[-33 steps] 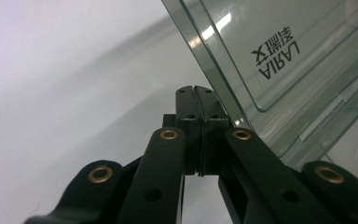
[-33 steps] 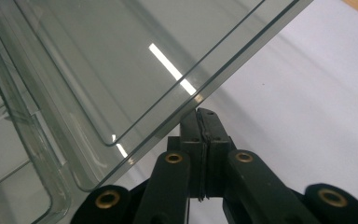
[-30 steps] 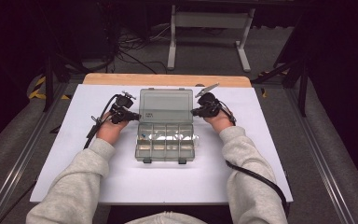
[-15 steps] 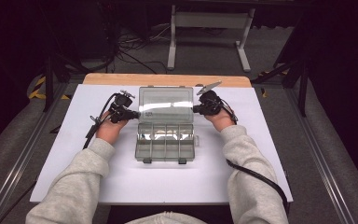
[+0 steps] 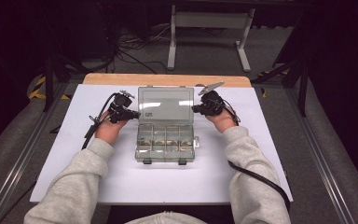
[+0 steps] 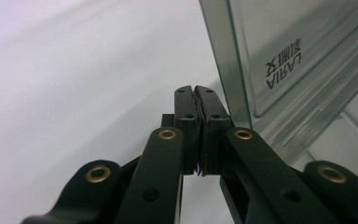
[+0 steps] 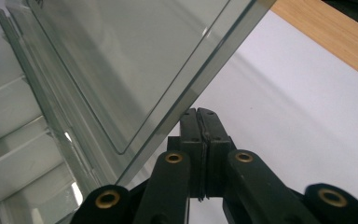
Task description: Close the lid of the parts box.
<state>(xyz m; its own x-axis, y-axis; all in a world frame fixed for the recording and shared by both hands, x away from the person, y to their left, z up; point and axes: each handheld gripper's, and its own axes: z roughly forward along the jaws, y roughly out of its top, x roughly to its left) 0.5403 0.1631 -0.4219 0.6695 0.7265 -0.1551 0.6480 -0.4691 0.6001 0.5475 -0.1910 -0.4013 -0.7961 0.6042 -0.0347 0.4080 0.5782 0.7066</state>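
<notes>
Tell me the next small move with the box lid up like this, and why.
Probably push the lid a little farther back with both grippers. It stands open above the compartment tray, and the left gripper and right gripper flank its side edges, jaws shut with nothing between them, so they can only nudge it.

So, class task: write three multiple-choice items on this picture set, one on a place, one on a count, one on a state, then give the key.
1. Where is the left tool?
A. at the left edge of the lid
B. inside a compartment
C. on the wooden strip

2. How many latches show on the front of the clear box?
A. none
B. two
C. five

3. How is the lid?
A. shut flat
B. raised open
C. lying apart from the box

Key: 1 A, its jaws sit beside the lid's edge; 2 B, two dark clips on the front wall; 3 B, it stands up behind the compartments.
</notes>
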